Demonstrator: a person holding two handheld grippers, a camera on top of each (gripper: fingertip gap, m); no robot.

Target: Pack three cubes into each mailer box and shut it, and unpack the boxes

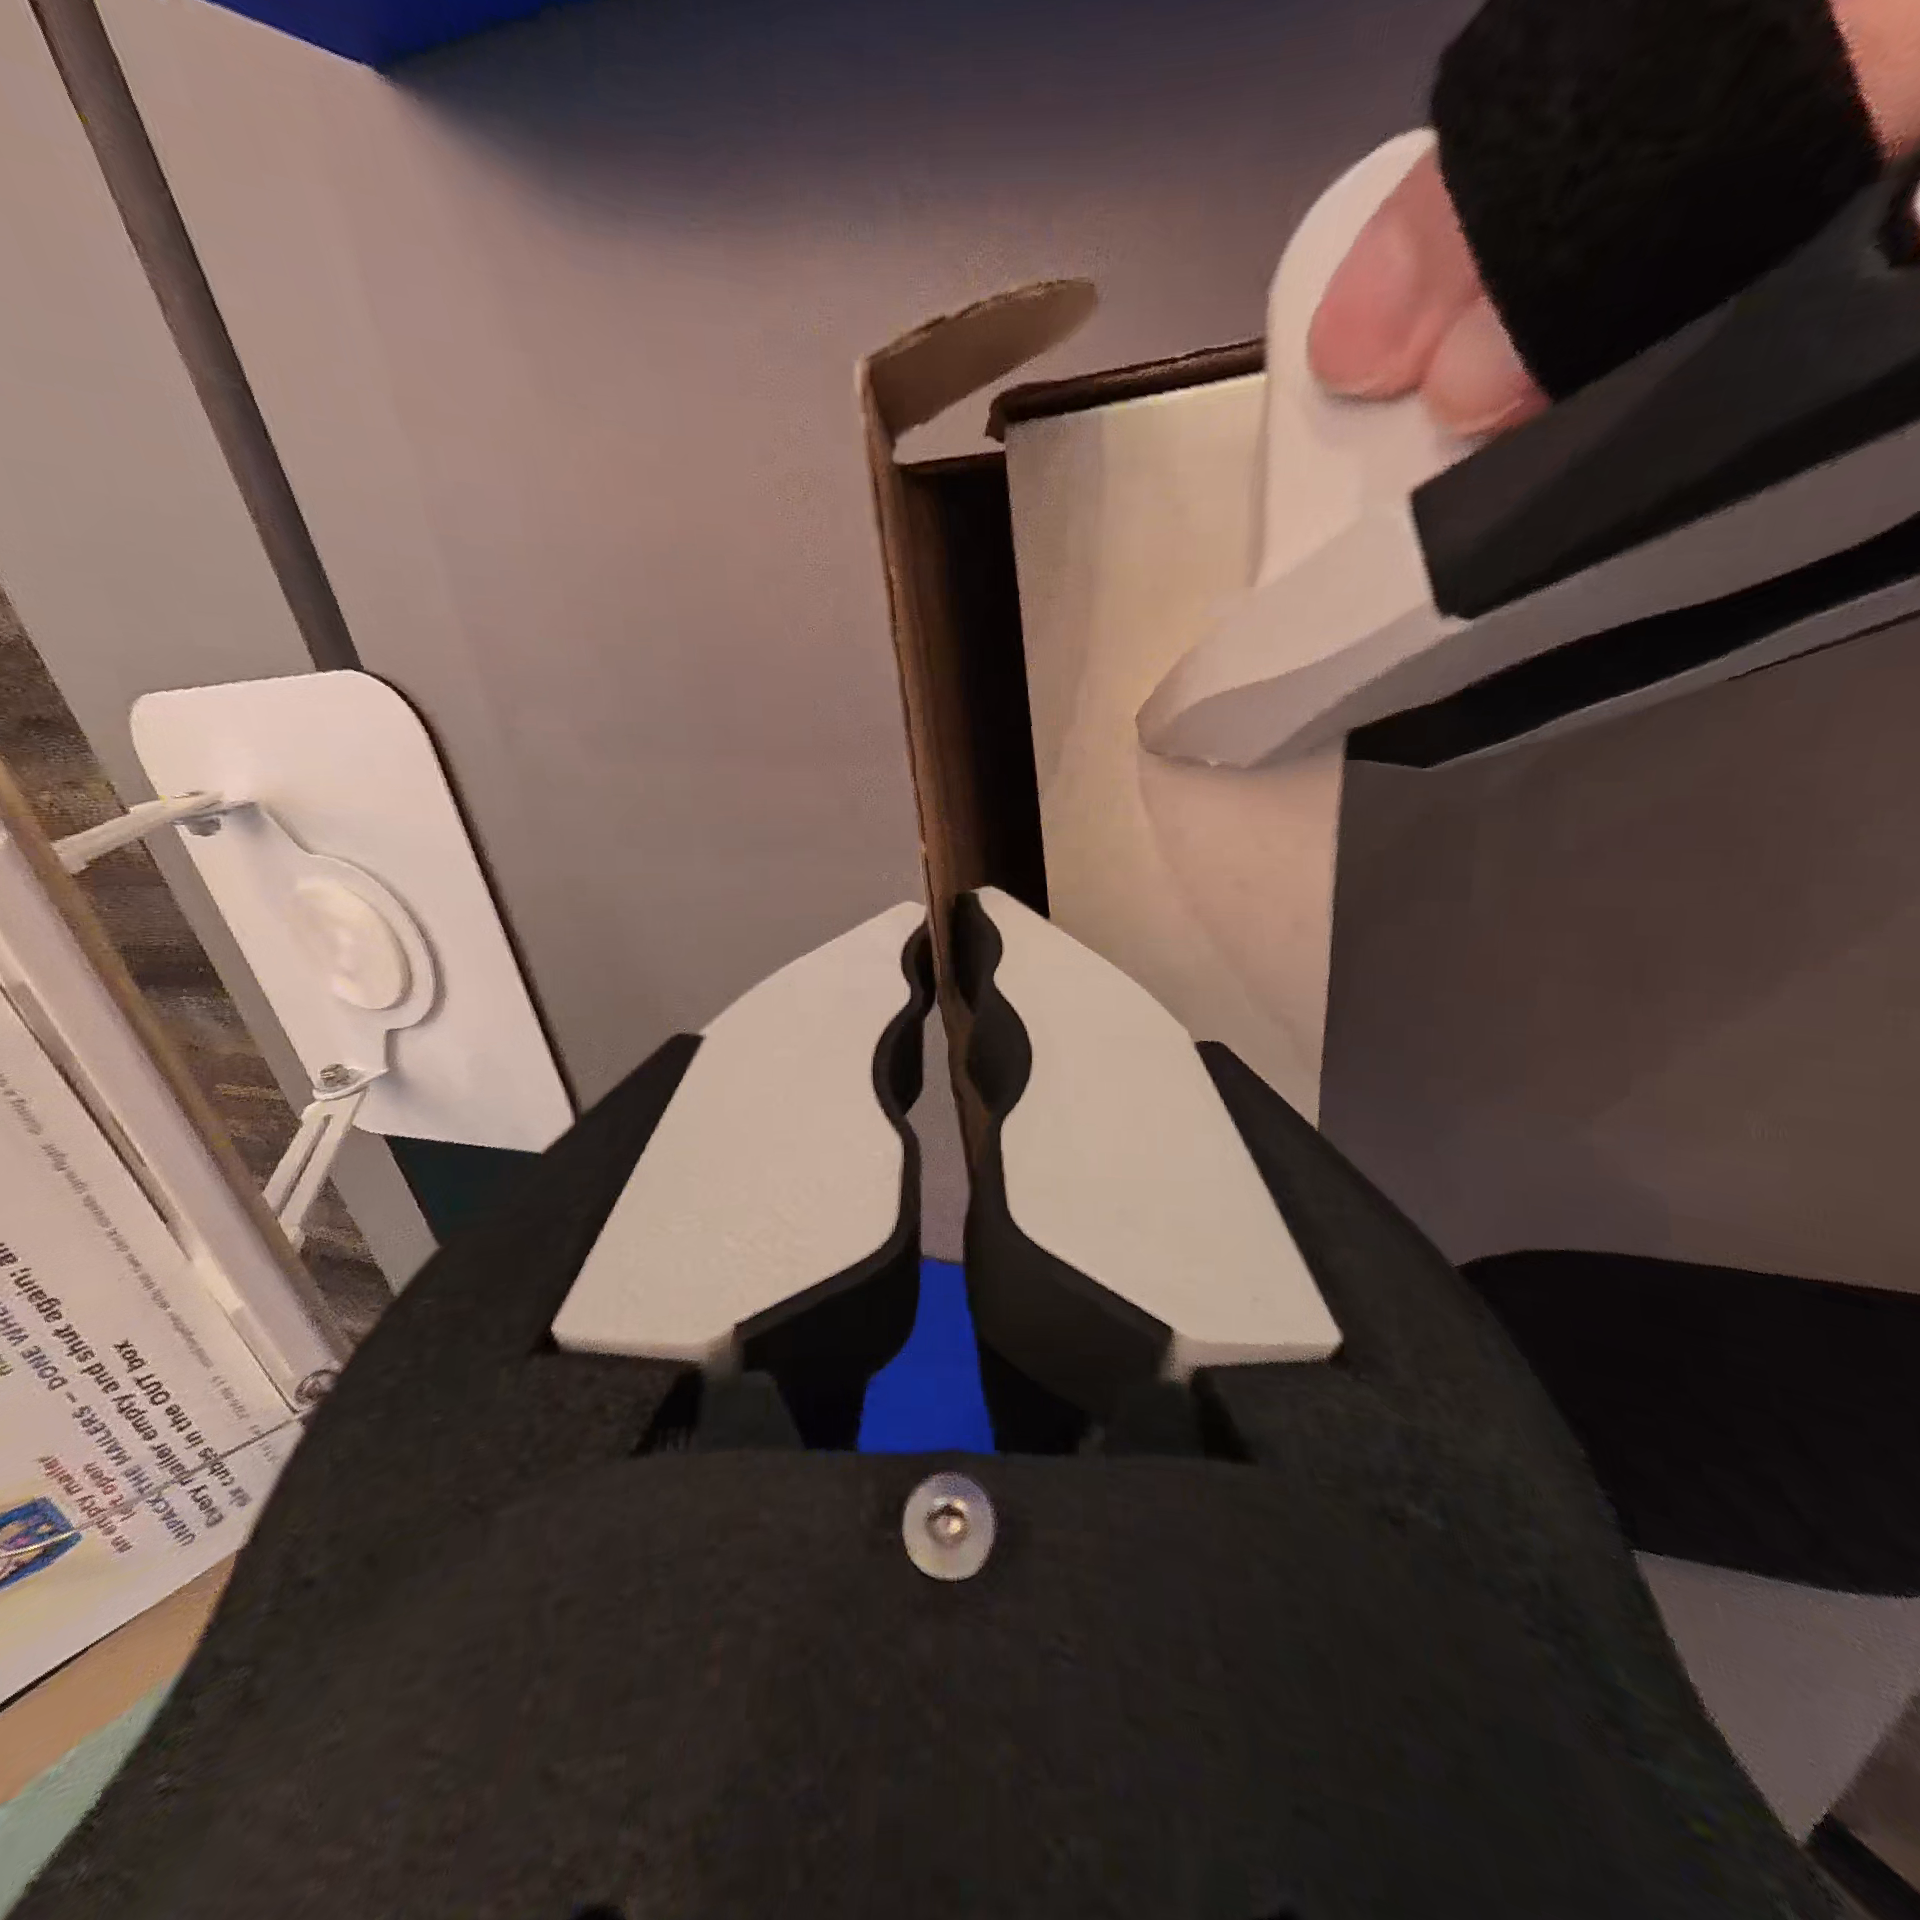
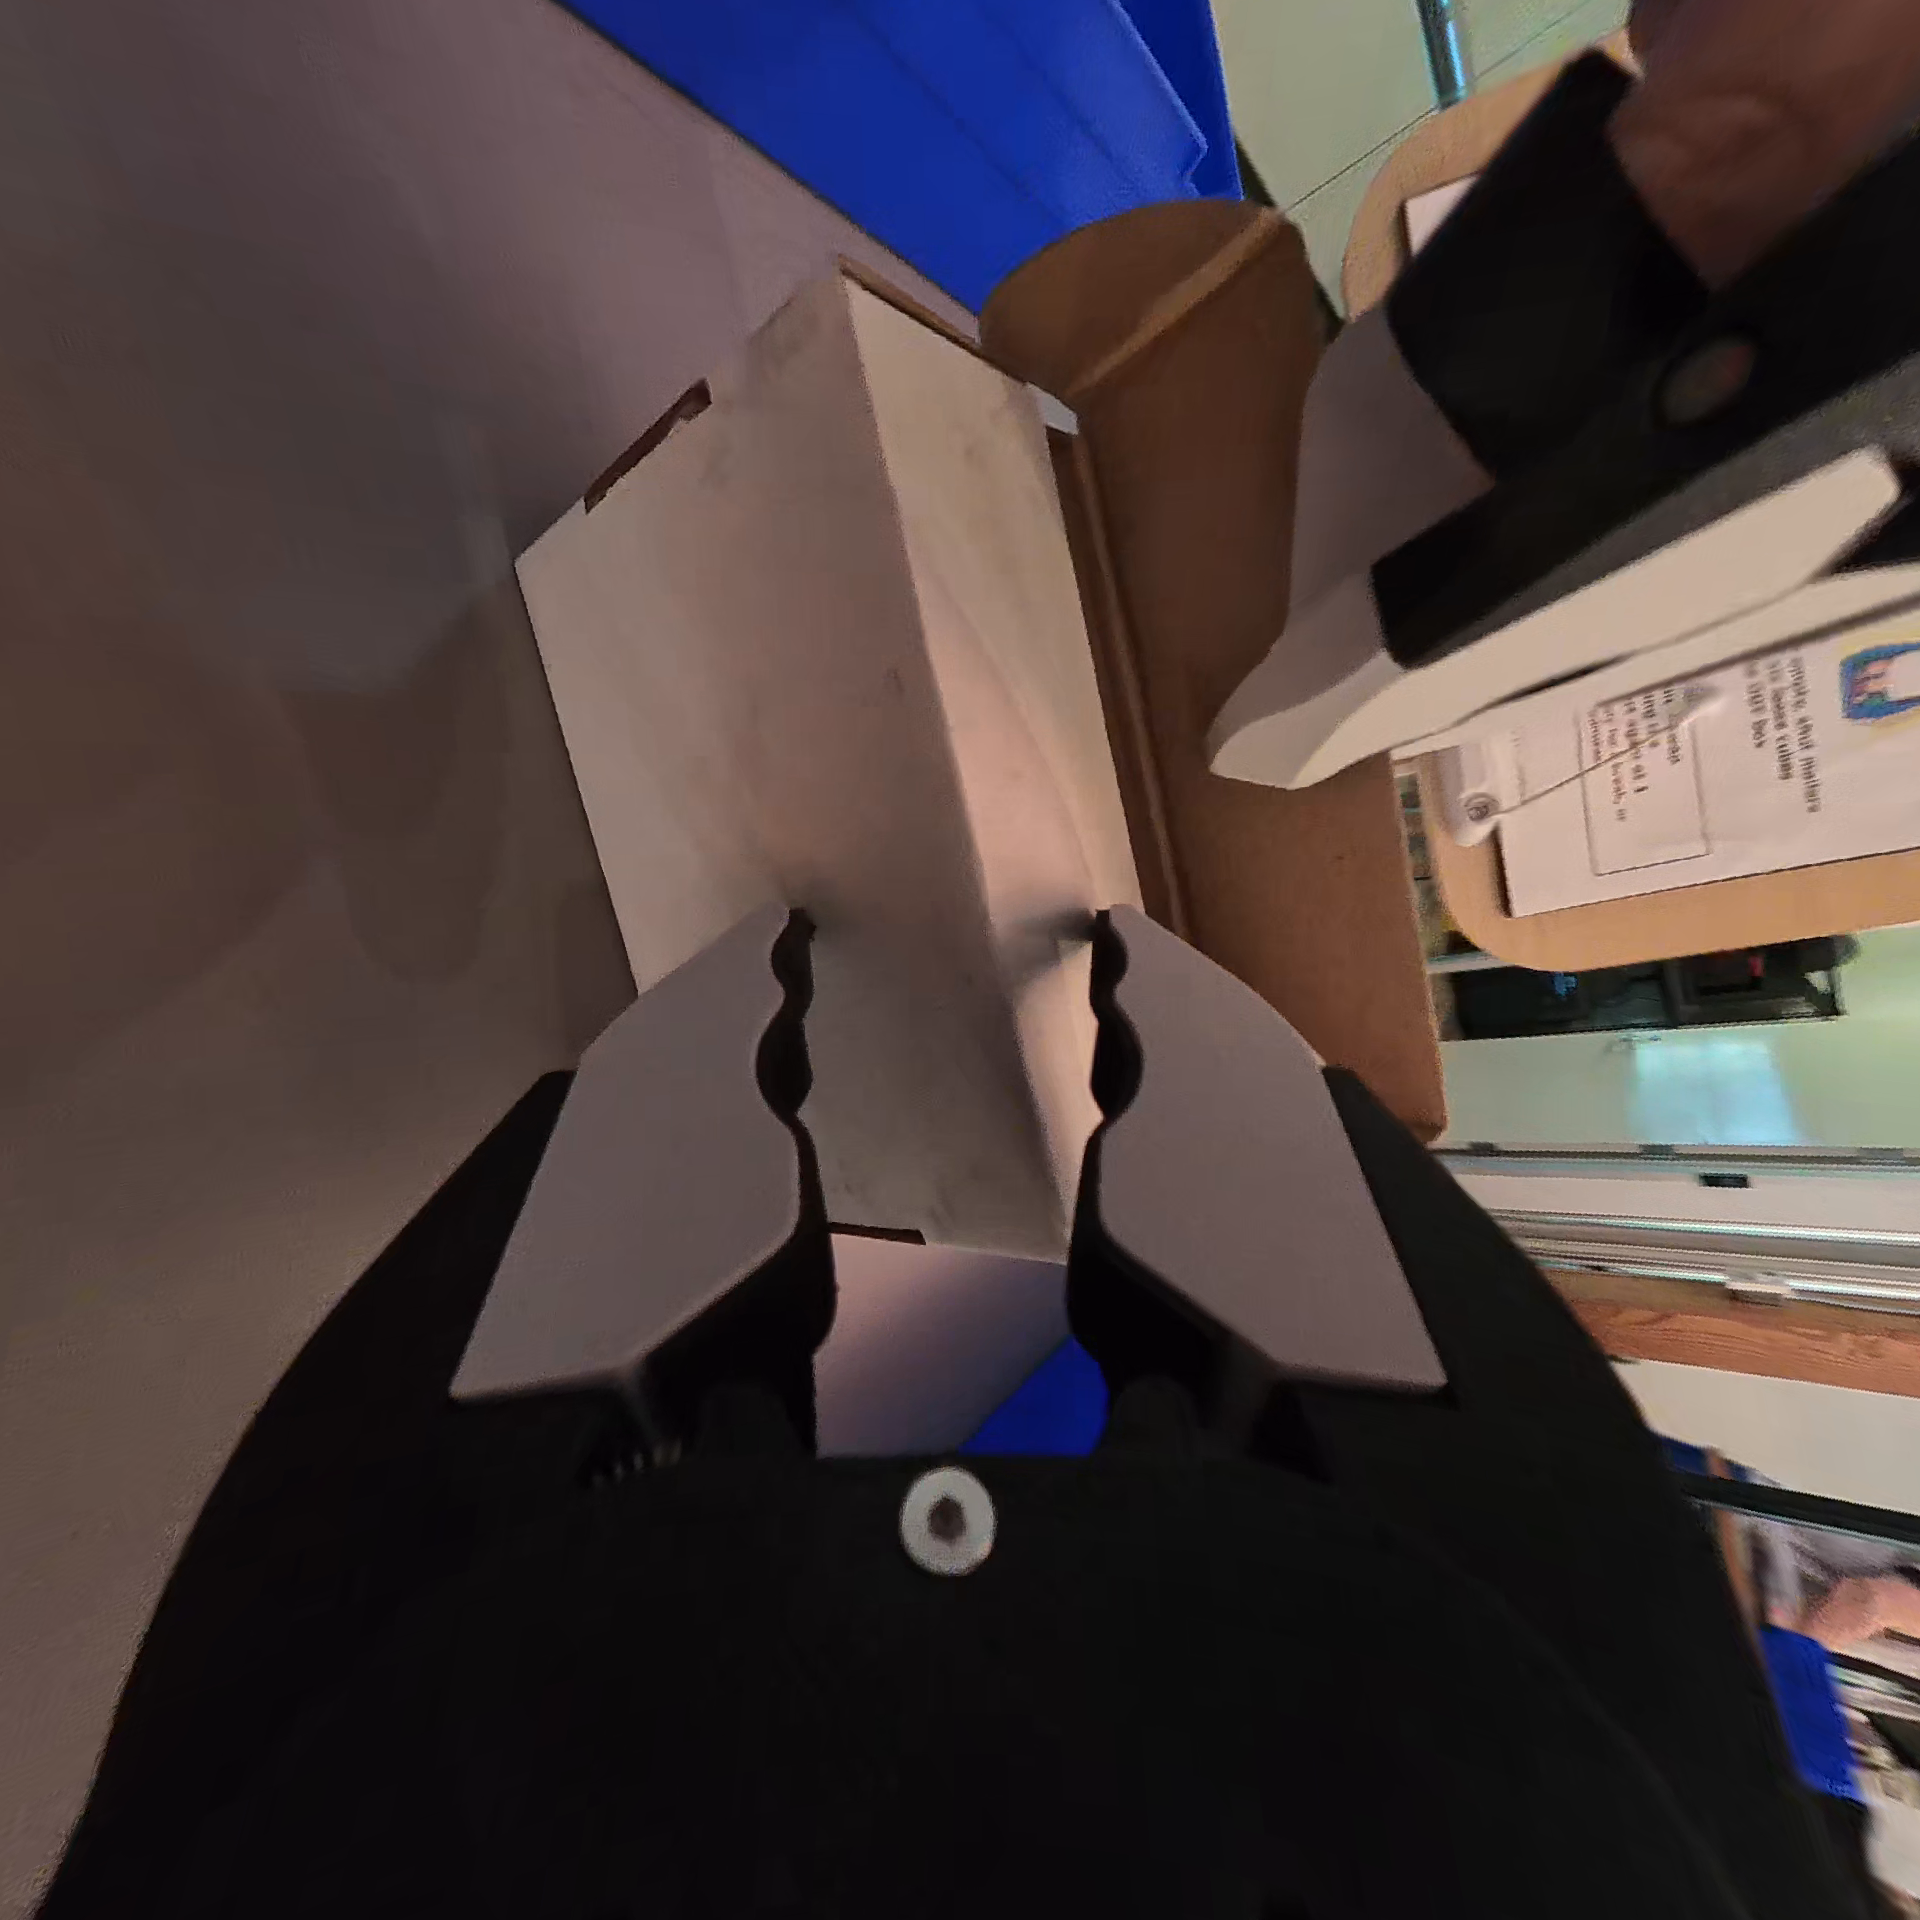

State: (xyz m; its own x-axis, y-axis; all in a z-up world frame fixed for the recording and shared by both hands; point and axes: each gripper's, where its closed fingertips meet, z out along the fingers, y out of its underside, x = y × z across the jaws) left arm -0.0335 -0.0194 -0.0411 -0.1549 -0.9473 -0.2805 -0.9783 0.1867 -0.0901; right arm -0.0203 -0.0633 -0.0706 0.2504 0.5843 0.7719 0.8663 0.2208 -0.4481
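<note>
A white mailer box (image 2: 831,644) lies on a grey surface. My right gripper (image 2: 945,925) has a finger on each side of the box's near end and is clamped on it. The box's brown-lined lid (image 2: 1195,520) stands open. My left gripper (image 1: 948,914) is shut on the thin edge of that lid (image 1: 914,644), with the white box body (image 1: 1132,644) just to its right. One right finger (image 1: 1299,665) presses the box wall in the left wrist view. A left finger (image 2: 1340,707) shows at the lid in the right wrist view. No cubes are visible.
A blue bin (image 2: 987,114) lies beyond the box. A printed sheet (image 1: 104,1351) and a white bracket plate (image 1: 343,883) are at the left, beside a metal pole (image 1: 197,332). A gloved hand (image 1: 1621,156) holds the right gripper. The sheet also shows on a wooden board (image 2: 1683,769). From either gripper's tips it is about 35 cm to the white bracket plate (image 1: 343,883).
</note>
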